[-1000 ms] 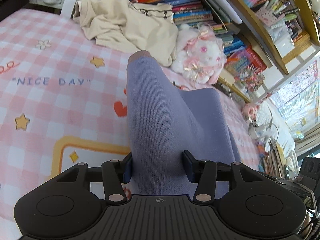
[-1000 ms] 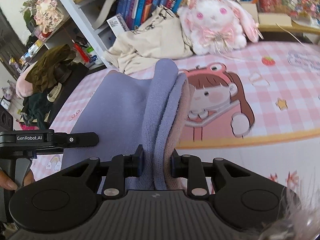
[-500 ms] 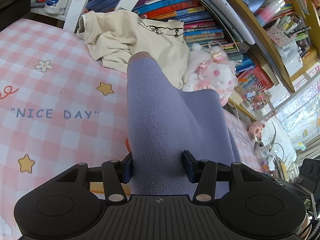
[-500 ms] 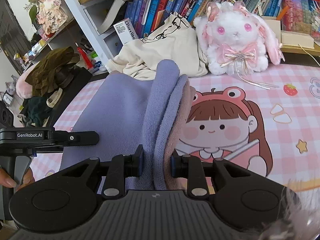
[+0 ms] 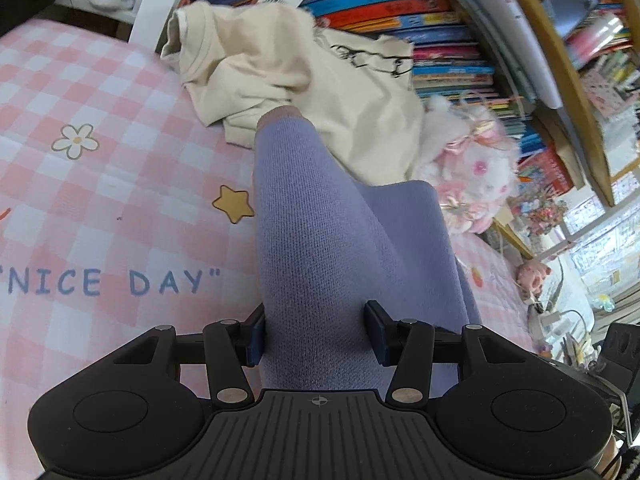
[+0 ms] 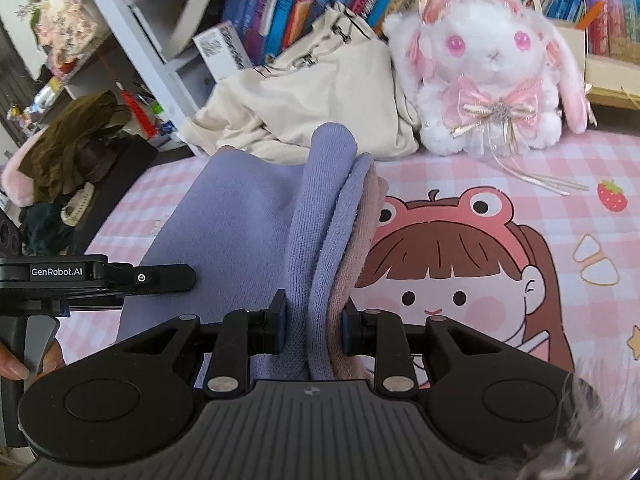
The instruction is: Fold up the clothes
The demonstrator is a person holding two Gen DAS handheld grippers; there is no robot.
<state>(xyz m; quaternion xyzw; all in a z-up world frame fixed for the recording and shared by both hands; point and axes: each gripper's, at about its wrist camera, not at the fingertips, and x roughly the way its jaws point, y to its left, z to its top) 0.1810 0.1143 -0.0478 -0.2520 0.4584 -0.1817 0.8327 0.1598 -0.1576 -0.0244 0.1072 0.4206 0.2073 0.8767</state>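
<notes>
While we hold the lavender knitted garment (image 5: 332, 248) above the pink checked bed cover (image 5: 100, 184), both jaws clamp its bunched edges. Our left gripper (image 5: 316, 330) pinches a thick fold, which could slip unevenly; the right gripper (image 6: 312, 328) might drop a layer.

Ahead of me a cream garment (image 5: 320, 80) and plush rabbit (image 6: 492, 68) block the bookshelf (image 5: 420, 12); the pink checked worktop (image 5: 100, 200) left lies open.

Both claws, left claw (image 5: 316, 330) and right claw (image 6: 313, 330), angle downward, pads clamped on cloth.
</notes>
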